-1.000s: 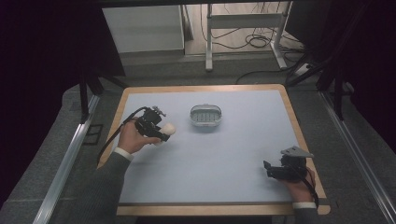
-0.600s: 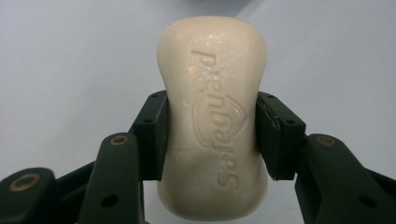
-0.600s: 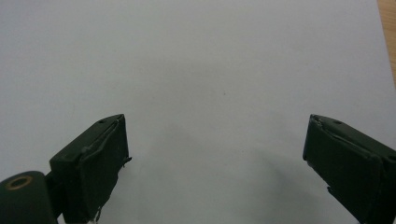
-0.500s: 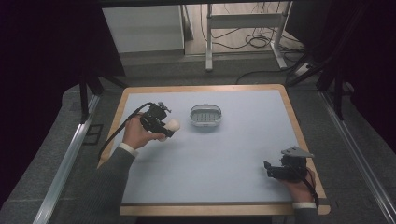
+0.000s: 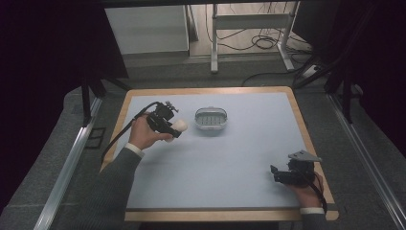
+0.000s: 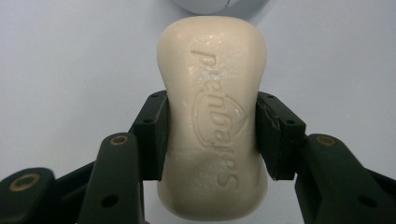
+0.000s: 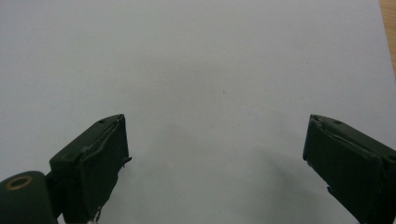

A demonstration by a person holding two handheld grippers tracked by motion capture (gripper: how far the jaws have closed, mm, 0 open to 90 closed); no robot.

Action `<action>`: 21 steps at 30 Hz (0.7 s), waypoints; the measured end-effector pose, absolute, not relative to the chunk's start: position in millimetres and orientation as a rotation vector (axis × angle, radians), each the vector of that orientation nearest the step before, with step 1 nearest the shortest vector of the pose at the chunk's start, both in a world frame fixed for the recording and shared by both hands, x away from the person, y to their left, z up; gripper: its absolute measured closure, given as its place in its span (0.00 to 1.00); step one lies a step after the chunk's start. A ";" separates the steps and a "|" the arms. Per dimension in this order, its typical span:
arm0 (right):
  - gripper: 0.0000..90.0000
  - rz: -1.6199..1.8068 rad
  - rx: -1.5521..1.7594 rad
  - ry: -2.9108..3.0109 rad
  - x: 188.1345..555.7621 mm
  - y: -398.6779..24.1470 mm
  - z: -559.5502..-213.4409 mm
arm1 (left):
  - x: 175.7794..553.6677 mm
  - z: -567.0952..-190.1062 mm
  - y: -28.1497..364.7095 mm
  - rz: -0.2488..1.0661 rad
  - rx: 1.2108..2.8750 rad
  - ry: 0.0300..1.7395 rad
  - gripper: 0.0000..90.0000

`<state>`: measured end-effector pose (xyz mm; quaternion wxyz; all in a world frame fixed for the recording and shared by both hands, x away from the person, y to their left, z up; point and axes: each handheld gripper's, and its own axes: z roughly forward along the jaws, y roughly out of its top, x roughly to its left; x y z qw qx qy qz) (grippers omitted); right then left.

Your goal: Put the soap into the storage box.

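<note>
Pale blue counter [image 5: 239, 158], soap in hand, dish waiting.
Left gripper [image 5: 173, 128] is clamped on the cream oval soap bar [image 6: 212, 116], held just beside the empty grey slotted soap dish [image 5: 210, 119]; placing it there seems to remain. Right gripper [image 7: 215, 163] rests with jaws apart.

Ahead of my left gripper [image 5: 176, 130]: a small grey slotted tray [image 5: 210, 119] stands near, blocking.
Between my wide-apart right gripper [image 7: 215, 154] jaws: bare pale blue mat [image 5: 249, 158], free.
Mat's middle: open passage.
</note>
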<state>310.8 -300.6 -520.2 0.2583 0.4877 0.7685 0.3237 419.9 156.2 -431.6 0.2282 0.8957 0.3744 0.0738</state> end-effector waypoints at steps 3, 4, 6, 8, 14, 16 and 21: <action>0.07 0.877 1.325 2.084 310.8 -300.8 -520.4 | 422.8 -429.7 153.9 0.210 2.468 1.026 0.55; 0.07 0.877 1.325 2.083 310.8 -300.9 -520.4 | 424.3 -429.3 153.0 0.210 2.467 1.026 0.55; 0.07 0.878 1.326 2.081 310.7 -300.9 -520.3 | 426.7 -429.3 151.3 0.208 2.471 1.025 0.55; 0.07 0.878 1.325 2.083 310.7 -301.1 -520.4 | 428.6 -429.3 148.8 0.219 2.470 1.027 0.55; 0.07 0.875 1.328 2.081 311.1 -302.1 -520.9 | 434.3 -430.0 144.4 0.202 2.460 1.026 0.55; 0.07 0.875 1.328 2.079 311.0 -302.3 -520.8 | 435.9 -430.5 144.3 0.206 2.475 1.026 0.55; 0.07 0.874 1.326 2.081 311.2 -302.0 -520.9 | 438.3 -430.0 142.9 0.213 2.479 1.024 0.55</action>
